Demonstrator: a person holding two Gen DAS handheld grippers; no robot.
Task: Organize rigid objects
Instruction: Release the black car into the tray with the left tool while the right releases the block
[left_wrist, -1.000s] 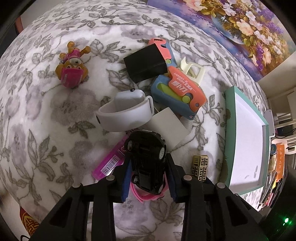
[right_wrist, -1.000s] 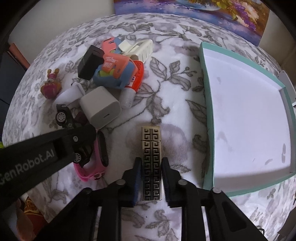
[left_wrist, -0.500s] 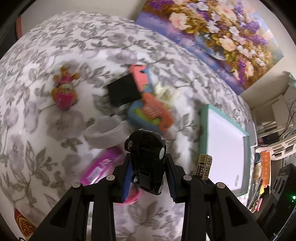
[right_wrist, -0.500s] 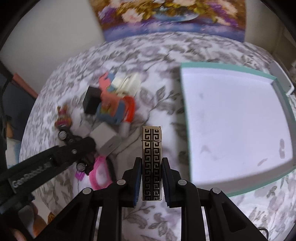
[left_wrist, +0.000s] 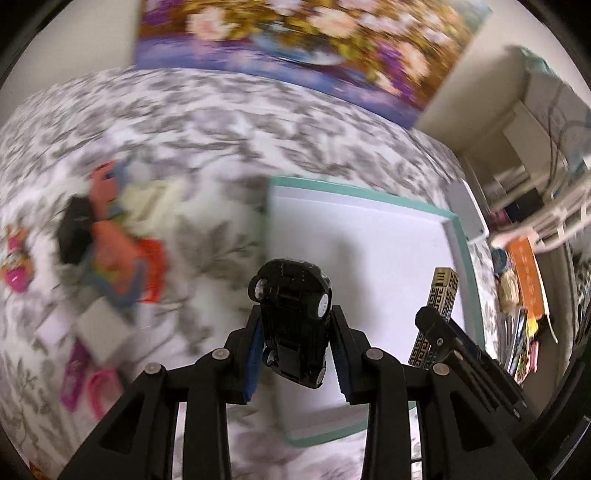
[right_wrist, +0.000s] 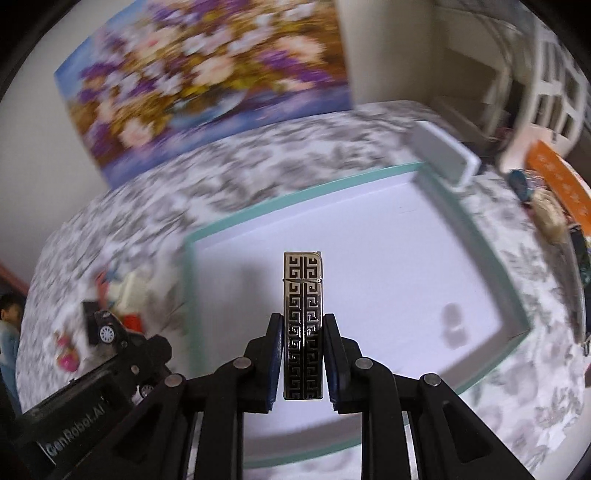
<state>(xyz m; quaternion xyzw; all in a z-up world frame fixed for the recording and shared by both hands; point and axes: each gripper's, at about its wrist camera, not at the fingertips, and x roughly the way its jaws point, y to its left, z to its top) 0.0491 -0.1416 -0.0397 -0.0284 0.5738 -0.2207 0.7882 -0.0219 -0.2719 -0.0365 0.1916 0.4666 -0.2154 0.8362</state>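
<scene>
Left gripper (left_wrist: 295, 343) clamps glossy black toy car (left_wrist: 293, 321), right gripper (right_wrist: 303, 354) clamps slim metallic lighter (right_wrist: 303, 314) w/ key-fret pattern; both hang over smooth white, teal-rimmed tray (right_wrist: 517, 295) on floral-print cloth (left_wrist: 203, 122).

Toy pile (left_wrist: 110, 236) lies left of the tray (left_wrist: 463, 258) on the bedspread (left_wrist: 221, 122) — painting (right_wrist: 207, 77) behind (against the wall).

Soft dim indoor light, heavy motion blur on the background, fisheye bending, dark corners.
</scene>
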